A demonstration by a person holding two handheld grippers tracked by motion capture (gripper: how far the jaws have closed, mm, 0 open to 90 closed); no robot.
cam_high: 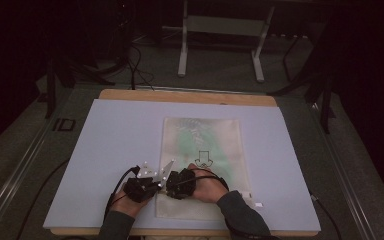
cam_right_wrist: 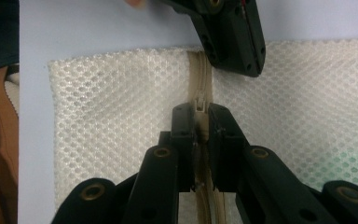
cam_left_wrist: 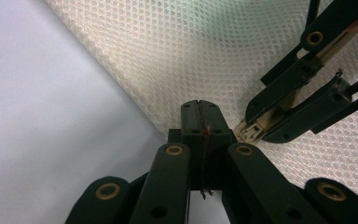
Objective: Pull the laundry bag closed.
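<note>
A white mesh bag (cam_high: pixel 202 140) lies flat on the pale board (cam_high: pixel 120 135), with something green showing faintly through it and a beige zipper (cam_right_wrist: pixel 204 74) along its near end. My right gripper (cam_right_wrist: pixel 200 114) is shut on the zipper pull (cam_right_wrist: pixel 200 101), and the zipper tape runs back between its jaws. My left gripper (cam_left_wrist: pixel 199 112) has its jaws pressed together on the mesh right beside the zipper. The two grippers meet tip to tip at the bag's near left corner, left gripper (cam_high: pixel 156 184) and right gripper (cam_high: pixel 171 186).
The board rests on a wooden table (cam_high: pixel 180 95) whose near edge is just below my forearms. Bare board lies left of the bag (cam_left_wrist: pixel 51 116). A white metal frame (cam_high: pixel 182 50) and cables (cam_high: pixel 137 70) are on the floor beyond the table.
</note>
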